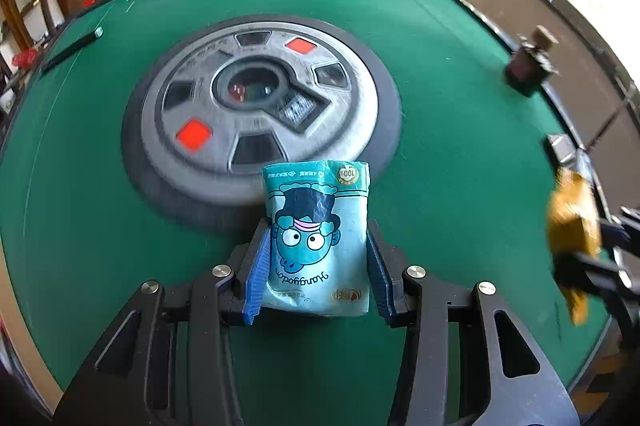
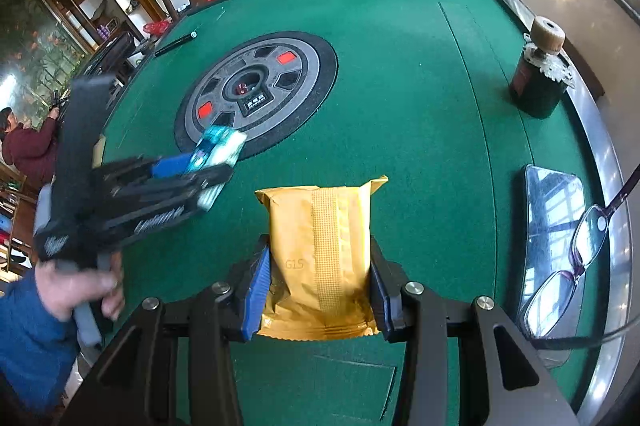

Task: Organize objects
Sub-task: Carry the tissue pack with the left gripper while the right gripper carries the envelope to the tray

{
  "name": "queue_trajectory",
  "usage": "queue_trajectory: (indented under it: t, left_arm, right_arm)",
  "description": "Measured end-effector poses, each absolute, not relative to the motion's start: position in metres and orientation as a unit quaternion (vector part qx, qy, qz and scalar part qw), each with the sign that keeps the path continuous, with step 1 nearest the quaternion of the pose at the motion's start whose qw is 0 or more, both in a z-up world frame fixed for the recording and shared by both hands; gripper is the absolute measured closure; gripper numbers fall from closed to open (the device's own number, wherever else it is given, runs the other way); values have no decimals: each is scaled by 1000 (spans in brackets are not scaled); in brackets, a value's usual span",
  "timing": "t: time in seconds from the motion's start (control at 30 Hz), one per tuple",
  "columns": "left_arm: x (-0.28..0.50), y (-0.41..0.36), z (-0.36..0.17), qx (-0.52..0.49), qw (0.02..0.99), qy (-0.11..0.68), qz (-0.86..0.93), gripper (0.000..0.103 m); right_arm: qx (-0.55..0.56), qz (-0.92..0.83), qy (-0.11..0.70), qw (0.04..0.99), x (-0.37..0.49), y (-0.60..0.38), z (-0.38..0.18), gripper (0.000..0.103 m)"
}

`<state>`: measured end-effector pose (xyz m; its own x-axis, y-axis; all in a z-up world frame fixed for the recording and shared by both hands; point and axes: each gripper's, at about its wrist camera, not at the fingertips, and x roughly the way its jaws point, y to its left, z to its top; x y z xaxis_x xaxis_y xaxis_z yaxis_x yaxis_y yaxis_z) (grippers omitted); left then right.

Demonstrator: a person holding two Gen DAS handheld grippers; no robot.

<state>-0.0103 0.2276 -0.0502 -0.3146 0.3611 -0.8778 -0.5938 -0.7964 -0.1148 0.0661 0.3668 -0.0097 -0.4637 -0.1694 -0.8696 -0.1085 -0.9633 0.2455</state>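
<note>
**Me:** Both my tongs are loaded. The left tongs (image 1: 316, 258) are clamped on the teal tissue pack (image 1: 318, 238), and the right tongs (image 2: 320, 286) are clamped on the gold snack packet (image 2: 320, 258). Both are carried above the green tabletop (image 1: 460, 129), neither set down yet.

**You:** So how do you do this bit well?

**Me:** I'd say keep the squeeze light, since both are soft and will crumple. Lower each until it rests flat before letting go, and steer clear of the glasses (image 2: 568, 266) and the phone (image 2: 552, 209) at three o'clock and the dark jar (image 2: 536, 85) at one o'clock.

**You:** What do the two look like?

**Me:** The tissue pack is glossy teal film with a cartoon face in a hat, gripped at its lower sides. The packet is matte gold foil with a ribbed seam down the middle and crimped ends. The round grey hub (image 1: 260, 97) lies at twelve o'clock
</note>
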Motion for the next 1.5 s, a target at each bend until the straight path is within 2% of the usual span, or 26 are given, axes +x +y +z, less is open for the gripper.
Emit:
queue_trajectory:
  t: [0.37,0.87,1.5]
  left_arm:
    - [50,157,-26,-500,297,49,812,60]
    - [81,35,28,-454,212,-10,865,59]
    - [99,-104,58,-421,101,-55,900,59]
  right_arm:
    - [524,-843,-102,70,48,311,-10,59]
    - [509,-839,-41,187,23,179,11,59]
    - [498,-810,25,308,15,20,22,59]
